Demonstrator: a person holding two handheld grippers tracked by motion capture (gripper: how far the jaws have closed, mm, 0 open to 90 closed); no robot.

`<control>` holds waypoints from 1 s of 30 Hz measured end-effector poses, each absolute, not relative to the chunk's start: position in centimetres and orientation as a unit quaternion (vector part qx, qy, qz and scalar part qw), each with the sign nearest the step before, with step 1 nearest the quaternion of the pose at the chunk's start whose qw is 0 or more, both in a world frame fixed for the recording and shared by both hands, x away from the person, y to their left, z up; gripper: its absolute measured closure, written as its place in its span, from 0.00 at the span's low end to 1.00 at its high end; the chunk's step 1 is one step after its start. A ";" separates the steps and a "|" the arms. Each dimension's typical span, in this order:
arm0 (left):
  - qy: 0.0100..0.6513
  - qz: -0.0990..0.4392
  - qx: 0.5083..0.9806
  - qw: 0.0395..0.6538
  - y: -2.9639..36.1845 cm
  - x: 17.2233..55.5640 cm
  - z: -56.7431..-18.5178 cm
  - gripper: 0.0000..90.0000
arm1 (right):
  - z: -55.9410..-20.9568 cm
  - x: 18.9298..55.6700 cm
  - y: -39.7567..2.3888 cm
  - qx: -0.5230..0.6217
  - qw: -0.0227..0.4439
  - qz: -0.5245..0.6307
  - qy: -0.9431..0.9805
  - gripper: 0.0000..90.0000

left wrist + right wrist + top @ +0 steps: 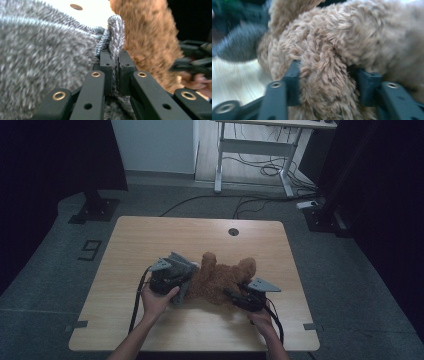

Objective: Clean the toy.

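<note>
Two pairs of black jaws are at work on one soft toy. The left gripper (113, 62) has its jaws clenched on a thin fold of grey knitted garment (42, 57); in the left gripper view the ribbed hem stands up out of the narrow slot between the pads, and the rest of the knit is a blurred mass at the left. The right gripper (325, 82) has a thick brown limb of the teddy bear (342, 40) between its jaws, both pads pressed into the fur; which limb it is cannot be told, since the pile swallows the fingertips and the view is cut off close around them.

From above, the bear (222, 277) lies near the middle of the wooden table (200, 232), toward the person's edge, its left side partly under the grey garment (175, 265), which seems to be half drawn over it. The left hand (157, 300) and right hand (260, 317) come in from the bottom edge, and the grippers' bodies hide the points of grip. A small round hole (233, 231) marks the table's far side.
</note>
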State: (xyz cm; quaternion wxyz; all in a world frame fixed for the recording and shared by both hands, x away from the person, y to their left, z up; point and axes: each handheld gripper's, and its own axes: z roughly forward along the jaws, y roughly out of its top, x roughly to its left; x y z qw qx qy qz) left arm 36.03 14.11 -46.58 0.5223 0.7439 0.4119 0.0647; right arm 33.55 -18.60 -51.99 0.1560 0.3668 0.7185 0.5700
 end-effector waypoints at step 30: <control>0.315 0.102 0.846 0.418 -2.3 38.2 -43.4 0.93 | -53.3 31.6 -18.0 0.332 0.230 0.546 0.734 0.71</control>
